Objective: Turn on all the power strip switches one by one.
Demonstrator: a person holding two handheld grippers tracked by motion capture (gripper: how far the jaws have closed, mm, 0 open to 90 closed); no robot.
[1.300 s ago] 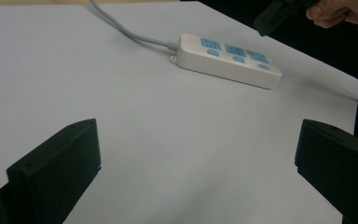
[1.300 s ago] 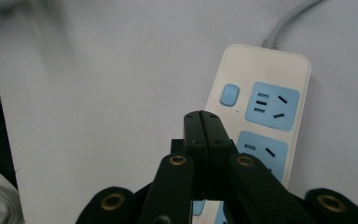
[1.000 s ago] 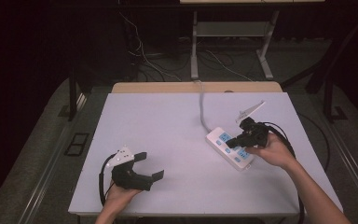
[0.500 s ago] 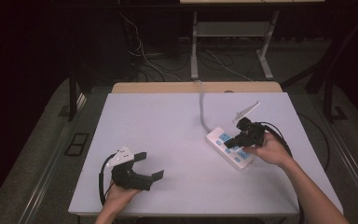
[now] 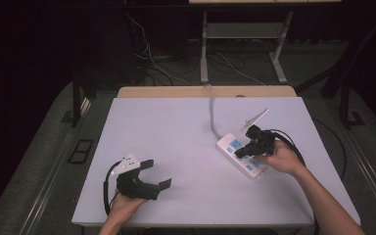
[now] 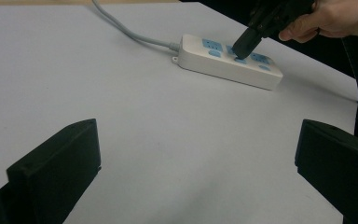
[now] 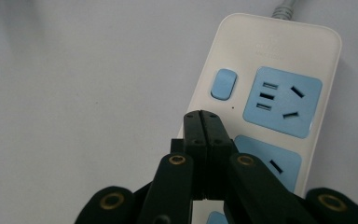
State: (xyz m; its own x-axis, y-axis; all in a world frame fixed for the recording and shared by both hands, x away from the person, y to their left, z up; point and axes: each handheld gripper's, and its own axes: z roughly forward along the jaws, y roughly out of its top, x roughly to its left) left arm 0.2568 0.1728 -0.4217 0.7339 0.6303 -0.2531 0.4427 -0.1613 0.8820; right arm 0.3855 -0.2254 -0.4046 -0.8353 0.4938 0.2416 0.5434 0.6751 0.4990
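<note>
While your right gripper (image 5: 243,151) stands jaws pressed together, nothing between, tips down on power strip's (image 5: 232,149) middle switch — pressing step in hand. Strip lies right of table (image 5: 176,147) centre, directly under tips. Next: firm short push, then lift. Left gripper (image 5: 152,172) spread wide, near left — idle.

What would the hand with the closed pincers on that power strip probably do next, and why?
Probably press straight down. The right gripper, jaws shut, has its tip on a blue switch of the power strip, beside the middle socket. The left gripper rests open and apart, so the push falls to the right one.
</note>
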